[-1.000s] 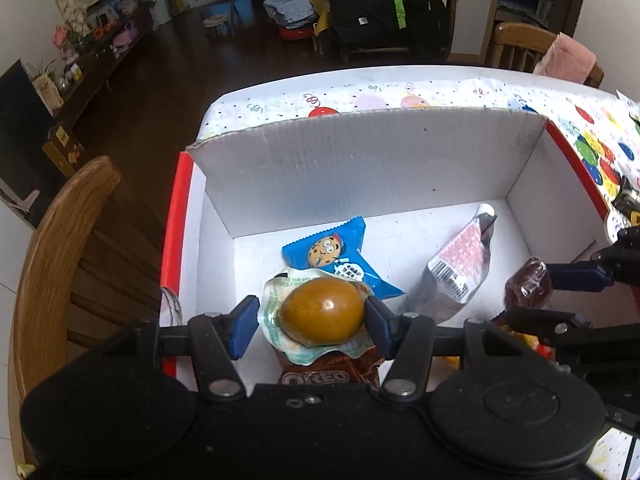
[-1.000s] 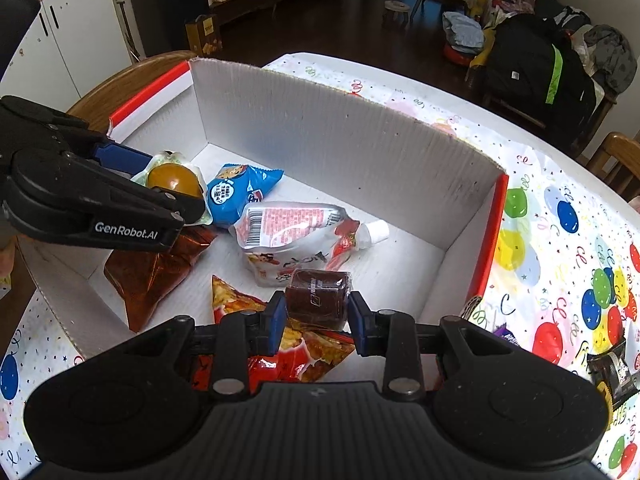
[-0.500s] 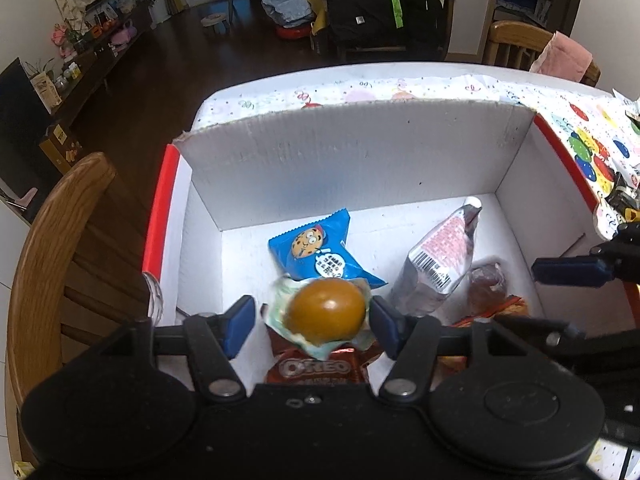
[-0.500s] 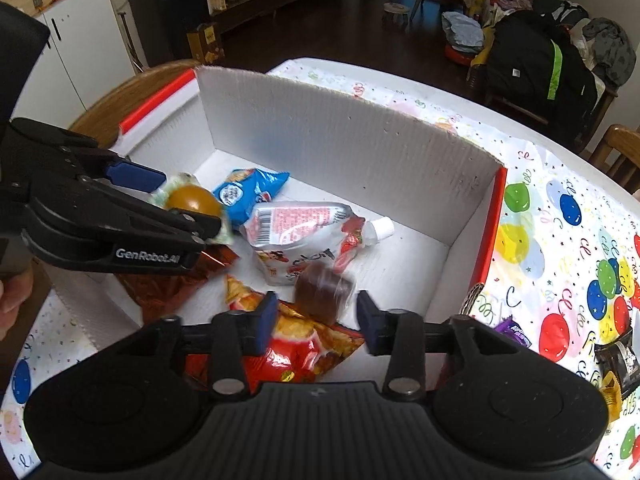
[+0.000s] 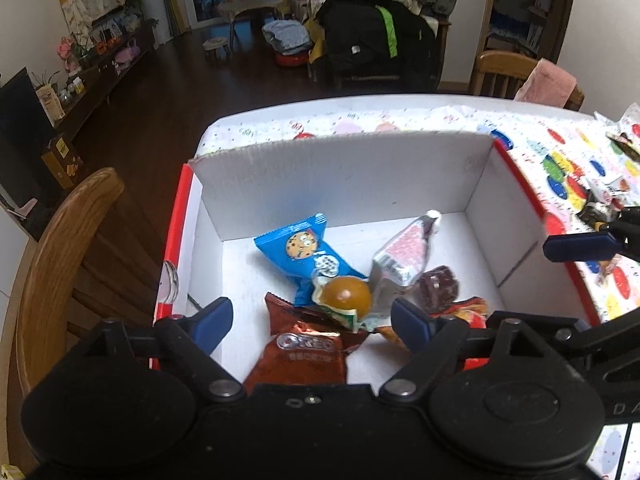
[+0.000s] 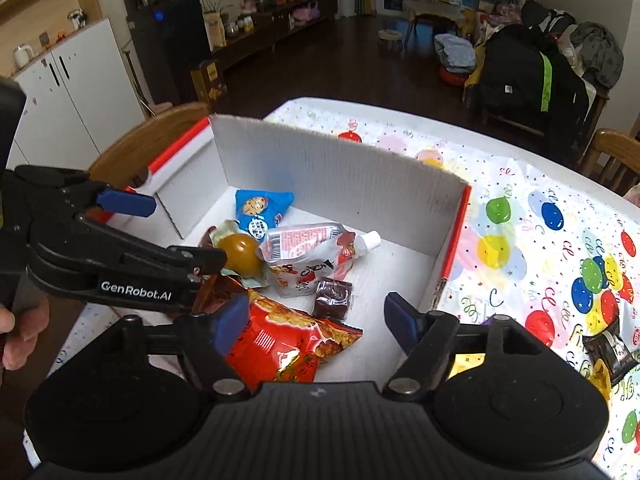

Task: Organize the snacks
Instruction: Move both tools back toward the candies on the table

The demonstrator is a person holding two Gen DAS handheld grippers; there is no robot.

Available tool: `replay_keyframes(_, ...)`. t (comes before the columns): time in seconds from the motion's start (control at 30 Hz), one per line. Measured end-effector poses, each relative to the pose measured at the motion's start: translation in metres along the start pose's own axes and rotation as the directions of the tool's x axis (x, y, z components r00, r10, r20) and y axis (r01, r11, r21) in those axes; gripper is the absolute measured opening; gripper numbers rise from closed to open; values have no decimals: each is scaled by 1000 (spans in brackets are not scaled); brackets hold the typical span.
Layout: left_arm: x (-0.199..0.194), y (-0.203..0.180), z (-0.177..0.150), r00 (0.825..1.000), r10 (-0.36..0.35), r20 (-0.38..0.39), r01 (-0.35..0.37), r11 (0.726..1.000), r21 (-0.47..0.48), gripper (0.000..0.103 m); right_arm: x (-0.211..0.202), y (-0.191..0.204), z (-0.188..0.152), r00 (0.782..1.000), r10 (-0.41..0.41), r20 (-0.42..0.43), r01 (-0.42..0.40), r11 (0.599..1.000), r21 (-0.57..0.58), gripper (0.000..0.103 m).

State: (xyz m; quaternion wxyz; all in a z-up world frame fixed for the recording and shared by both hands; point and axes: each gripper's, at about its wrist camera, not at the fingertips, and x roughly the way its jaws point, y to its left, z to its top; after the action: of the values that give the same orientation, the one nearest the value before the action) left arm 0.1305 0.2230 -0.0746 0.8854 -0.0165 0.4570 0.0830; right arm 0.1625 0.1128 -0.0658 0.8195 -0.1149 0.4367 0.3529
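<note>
Left-wrist view: the left gripper (image 5: 310, 322) occupies the lower centre of the frame with its blue-padded jaws spread wide and nothing between them, held above the near edge of an open white cardboard box (image 5: 340, 176) with red outer sides. Inside the box, at frame centre, lie a blue cookie packet (image 5: 302, 254), a round golden-brown sweet (image 5: 347, 295) in a clear-and-green wrapper just below it, a silver-and-pink spouted pouch (image 5: 404, 254) to the right, a dark brown wrapped block (image 5: 438, 290) touching the pouch's lower corner, and a brown Oreo packet (image 5: 306, 356) nearest the camera. One blue fingertip of the other tool enters at the right edge. Right-wrist view: the right gripper (image 6: 316, 322) sits at lower centre, jaws likewise apart and empty, over a red chip bag (image 6: 288, 344) at the box's near side; the dark block (image 6: 333, 298) rests on the box floor beside the chip bag's upper edge. The left tool's black body crosses the left of the frame, with a hand (image 6: 22, 330) at the far left edge. The box stands on a balloon-print tablecloth (image 6: 540, 240); further wrapped snacks (image 6: 610, 350) lie on it at lower right.
</note>
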Motion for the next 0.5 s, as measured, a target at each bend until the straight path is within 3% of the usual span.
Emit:
replay_keyframes(0.37, -46, -17, -3, 994, -51, 96, 52, 999, -7, 101, -52, -7, -10, 997, 3, 80, -5, 1000, 18, 83)
replay_keyframes(0.5, -59, -24, -4, 989, -73, 127, 76, 997, -21, 103, -72, -16, -18, 993, 3, 120, -9, 999, 49, 91)
